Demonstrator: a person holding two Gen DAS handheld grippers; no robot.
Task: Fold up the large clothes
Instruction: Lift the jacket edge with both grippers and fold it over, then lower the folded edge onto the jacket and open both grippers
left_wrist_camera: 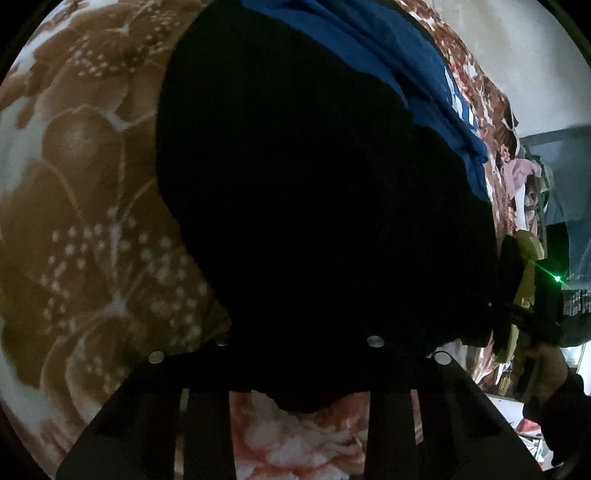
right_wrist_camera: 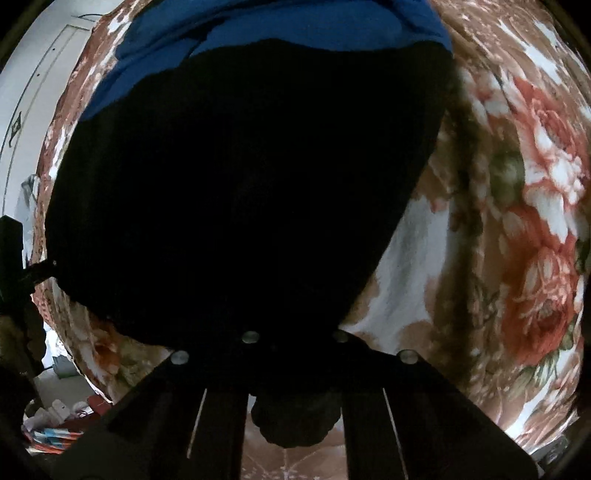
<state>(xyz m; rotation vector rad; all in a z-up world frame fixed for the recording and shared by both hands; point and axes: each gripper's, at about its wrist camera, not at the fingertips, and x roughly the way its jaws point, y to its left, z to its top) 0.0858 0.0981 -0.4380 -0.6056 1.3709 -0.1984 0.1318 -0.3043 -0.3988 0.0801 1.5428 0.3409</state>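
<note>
Bed surface covered by a floral blanket (left_wrist_camera: 85,206) in brown, white and pink-red, its large flower print clearest in the right wrist view (right_wrist_camera: 517,192). Directly on the blanket lies a black garment (left_wrist_camera: 295,203), spread over the middle of the surface (right_wrist_camera: 240,192). Beyond the black garment's far edge, touching and partly under it, lies a blue garment (left_wrist_camera: 417,62), also on the blanket (right_wrist_camera: 295,26). Bare blanket shows on both sides of the black garment and at its near edge.

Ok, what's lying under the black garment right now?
The black garment lies over a blue garment at its far edge, both on the floral blanket. How far the blue cloth runs beneath is covered.
</note>
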